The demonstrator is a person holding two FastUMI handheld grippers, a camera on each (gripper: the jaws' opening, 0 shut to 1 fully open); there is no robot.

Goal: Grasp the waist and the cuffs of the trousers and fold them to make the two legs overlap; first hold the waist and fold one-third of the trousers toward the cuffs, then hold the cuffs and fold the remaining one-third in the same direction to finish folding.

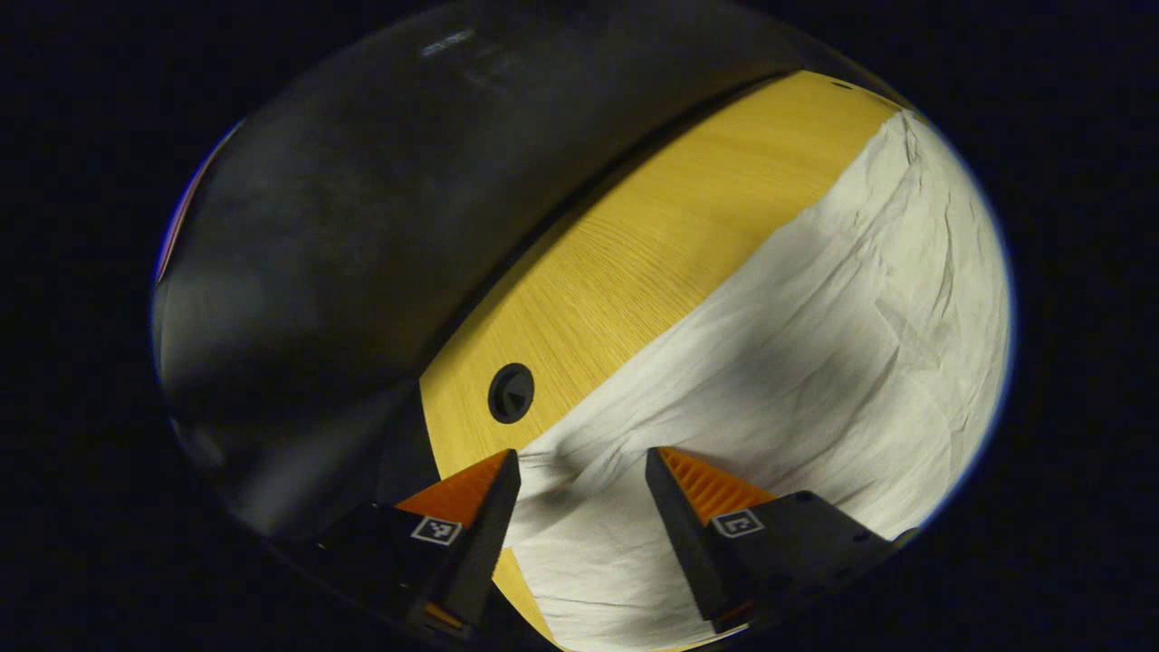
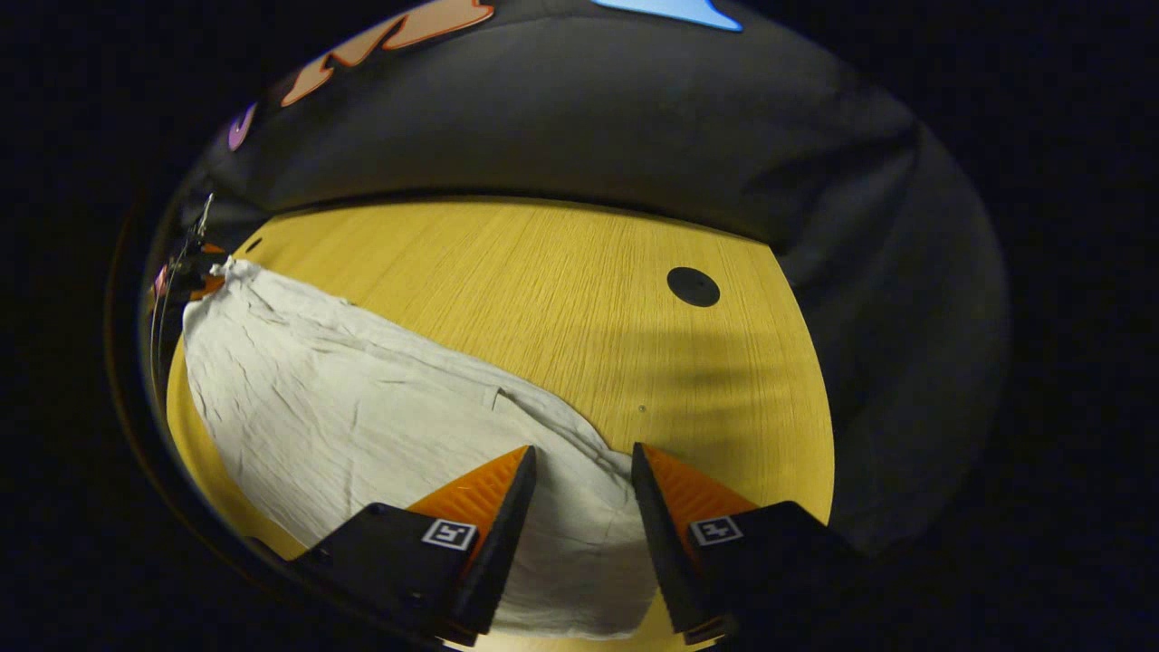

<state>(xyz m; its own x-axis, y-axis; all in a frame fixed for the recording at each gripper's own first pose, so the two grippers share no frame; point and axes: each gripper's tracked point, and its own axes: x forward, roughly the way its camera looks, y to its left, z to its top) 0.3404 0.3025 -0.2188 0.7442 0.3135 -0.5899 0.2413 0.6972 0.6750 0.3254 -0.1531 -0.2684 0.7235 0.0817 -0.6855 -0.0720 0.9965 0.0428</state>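
White crumpled trousers (image 1: 815,362) lie flat on the yellow wooden table (image 1: 634,235). My left gripper (image 1: 582,453) stands open just over one end of them, with cloth under the gap between its fingers and nothing pinched. In the right gripper view the trousers (image 2: 362,407) stretch from the far left down to the near edge. My right gripper (image 2: 583,447) hangs open over their near end, close to the cloth's far edge. The other gripper (image 2: 195,272) shows small at the trousers' far end. I cannot tell which end is the waist.
A round black cap (image 1: 511,393) sits in the tabletop just beyond my left gripper, beside the cloth's edge. Another black cap (image 2: 694,286) lies on bare wood (image 2: 543,290) beyond the right gripper. The dark booth wall (image 2: 589,109) runs behind the table edge.
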